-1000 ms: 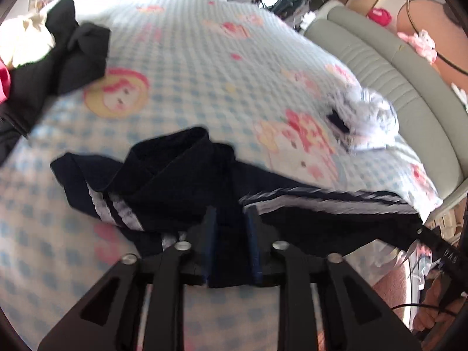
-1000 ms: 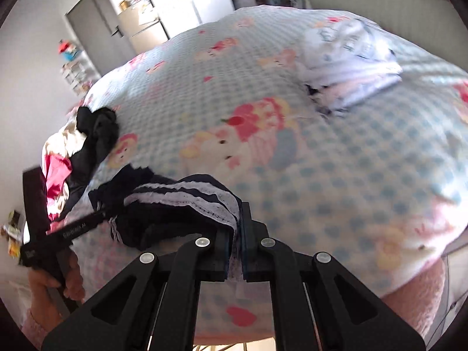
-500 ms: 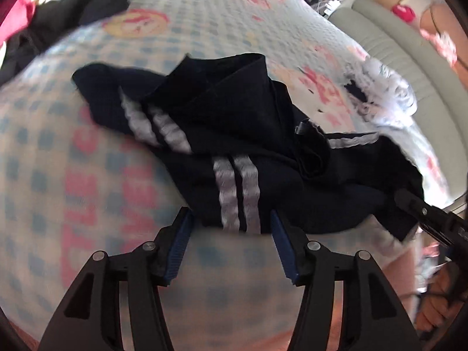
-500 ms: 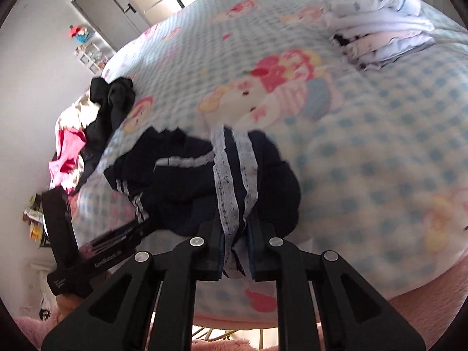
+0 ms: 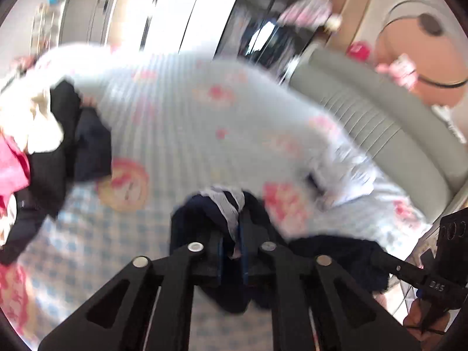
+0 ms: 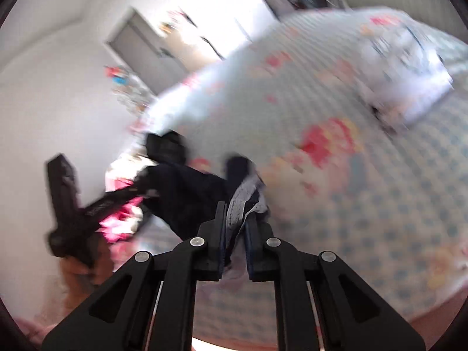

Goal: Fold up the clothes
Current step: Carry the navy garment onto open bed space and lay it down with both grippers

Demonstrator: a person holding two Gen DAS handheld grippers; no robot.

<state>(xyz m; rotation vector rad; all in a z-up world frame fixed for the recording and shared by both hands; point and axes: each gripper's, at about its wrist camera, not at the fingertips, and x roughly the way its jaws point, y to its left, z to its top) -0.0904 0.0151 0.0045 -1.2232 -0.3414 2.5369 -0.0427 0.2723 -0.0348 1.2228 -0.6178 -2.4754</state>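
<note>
A navy garment [image 5: 199, 216] with white striped trim hangs bunched above the bed. My left gripper [image 5: 232, 242] is shut on a fold of it, striped trim poking up between the fingers. My right gripper [image 6: 235, 222] is shut on another part of the same garment [image 6: 187, 196], white lace-edged trim pinched between its pads. The cloth sags between the two grippers. Both views are motion-blurred.
The bed [image 5: 181, 122] has a blue checked cartoon sheet. Dark and pink clothes [image 5: 58, 152] are heaped at its left edge. A folded white stack [image 6: 409, 67] lies near the grey padded headboard [image 5: 380, 128]. A hand holds the left tool's black frame [image 6: 70, 204].
My left gripper, open around the striped hem half a second ago, has shut on it. Both grippers have lifted the garment off the sheet.
</note>
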